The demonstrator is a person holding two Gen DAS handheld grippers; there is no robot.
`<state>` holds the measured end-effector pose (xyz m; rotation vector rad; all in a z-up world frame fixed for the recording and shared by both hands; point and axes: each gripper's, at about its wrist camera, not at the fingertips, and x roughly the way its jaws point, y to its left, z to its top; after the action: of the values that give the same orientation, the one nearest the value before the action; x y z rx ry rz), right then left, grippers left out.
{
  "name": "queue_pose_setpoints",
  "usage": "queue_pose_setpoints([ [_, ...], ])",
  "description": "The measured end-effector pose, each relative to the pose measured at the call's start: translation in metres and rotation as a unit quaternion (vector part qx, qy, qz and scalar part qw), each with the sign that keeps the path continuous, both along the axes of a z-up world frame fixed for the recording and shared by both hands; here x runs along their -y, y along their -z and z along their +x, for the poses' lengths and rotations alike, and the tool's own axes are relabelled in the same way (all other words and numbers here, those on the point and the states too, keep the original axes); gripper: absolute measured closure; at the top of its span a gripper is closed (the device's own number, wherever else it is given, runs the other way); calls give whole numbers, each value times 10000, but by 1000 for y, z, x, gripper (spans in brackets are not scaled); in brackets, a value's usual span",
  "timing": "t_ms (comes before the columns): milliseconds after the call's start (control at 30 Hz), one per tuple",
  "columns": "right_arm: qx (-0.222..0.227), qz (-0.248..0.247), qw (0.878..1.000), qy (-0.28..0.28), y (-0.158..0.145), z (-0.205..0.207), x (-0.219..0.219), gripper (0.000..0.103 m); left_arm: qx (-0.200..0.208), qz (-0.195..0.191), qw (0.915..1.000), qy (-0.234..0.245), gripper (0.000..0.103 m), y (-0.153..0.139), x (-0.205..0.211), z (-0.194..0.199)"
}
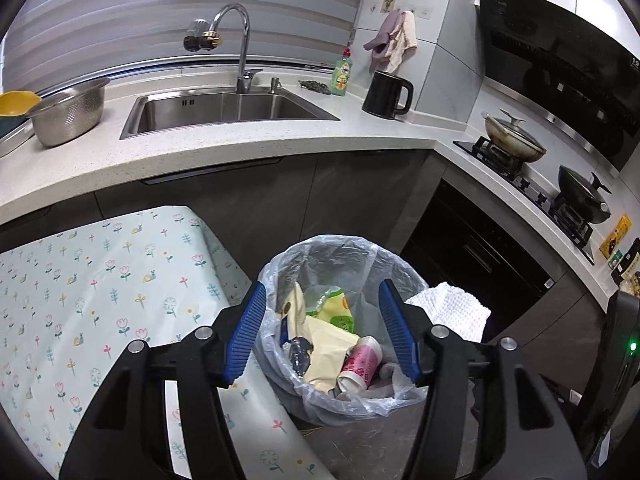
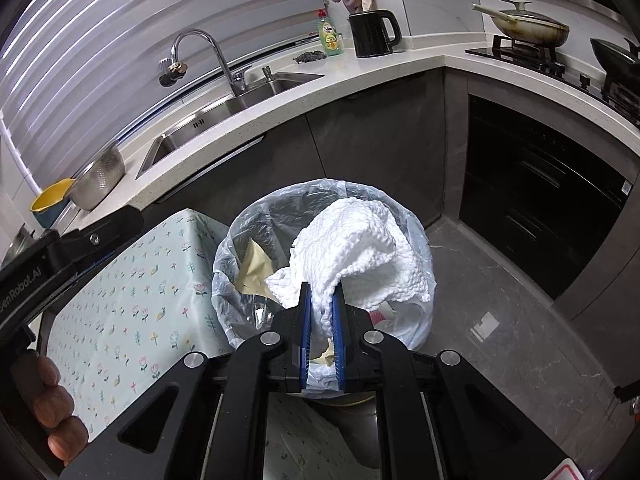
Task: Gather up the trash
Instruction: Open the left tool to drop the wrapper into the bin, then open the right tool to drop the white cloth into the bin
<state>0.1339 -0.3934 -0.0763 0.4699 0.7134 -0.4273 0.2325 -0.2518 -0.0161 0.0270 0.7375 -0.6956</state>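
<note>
Two hand-held grippers hang over the lined trash bin (image 1: pixel 344 336), which stands on the floor beside the floral-cloth surface (image 1: pixel 100 300). Above the bin's mouth, the right hand-held gripper (image 2: pixel 322 304) is clenched on a crumpled white paper towel (image 2: pixel 360 256), which droops over the bin's rim. The left hand-held gripper (image 1: pixel 322 332) is spread wide with nothing between its fingers. Inside the bin lie a pink cup (image 1: pixel 362 364) and yellow wrappers (image 1: pixel 320 332).

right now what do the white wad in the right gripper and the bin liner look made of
White wad: looks like soft embossed paper towel or woven cloth; dimpled matte surface, limp folds. Bin liner: thin translucent plastic film, glossy and wrinkled, contents showing through.
</note>
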Motion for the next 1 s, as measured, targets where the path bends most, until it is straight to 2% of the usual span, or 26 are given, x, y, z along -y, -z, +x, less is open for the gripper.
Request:
queue_pose_setpoints([
  [233,-60,-37,9998,-168,-2,24,-6,89,73,124,9998,-146,46,7,-13,5],
  [400,-151,-66,9996,-228,-1,44,-9,89,170,225,9992,-292,39,11,-25,9],
  [467,-138,-69,9996,-219,-3,49,-11,84,181,261,9989,-344,36,12,-30,11],
  [533,-106,-109,9996,-217,-5,52,-14,66,172,262,9987,-409,34,13,-35,13],
  [567,-93,-139,9996,-226,-6,53,-15,62,167,269,9986,-429,33,13,-38,15],
  [667,-102,-211,9994,-269,-9,54,-18,59,141,291,9983,-483,33,14,-44,17],
  [767,-66,-170,9995,-248,-13,51,-20,57,138,321,9977,-581,22,14,-51,15],
  [900,-20,-132,9996,-232,-20,42,-26,48,204,363,9969,-670,15,12,-59,9],
  [1000,-14,-201,9996,-186,-28,30,-34,38,217,396,9965,-706,14,9,-67,4],
])
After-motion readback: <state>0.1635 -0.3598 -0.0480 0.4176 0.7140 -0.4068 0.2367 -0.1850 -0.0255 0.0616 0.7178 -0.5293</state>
